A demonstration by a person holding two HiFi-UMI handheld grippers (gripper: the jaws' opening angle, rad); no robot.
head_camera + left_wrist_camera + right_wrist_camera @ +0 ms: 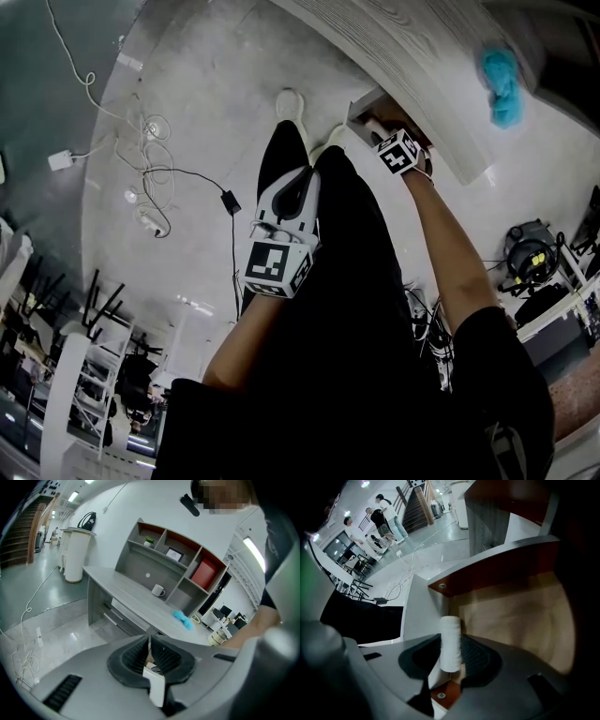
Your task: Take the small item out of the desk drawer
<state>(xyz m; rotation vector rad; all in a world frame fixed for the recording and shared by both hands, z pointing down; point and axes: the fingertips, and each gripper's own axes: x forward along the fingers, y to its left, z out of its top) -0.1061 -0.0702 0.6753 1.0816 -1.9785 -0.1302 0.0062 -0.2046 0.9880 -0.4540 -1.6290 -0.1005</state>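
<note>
Reach into the open desk drawer (520, 611): the right gripper (451, 656) is straddling a small white roll (450, 630) that is sitting in the drawer's corner, close by the pale side wall. Its jaws are standing apart, one pad on each side of the roll, not plainly clamping it. The roll's long axis is running across the closing direction, so the pads are facing its narrow width. The left gripper (286, 192), jaws pressed together, is hanging well back over the person's lap
</note>
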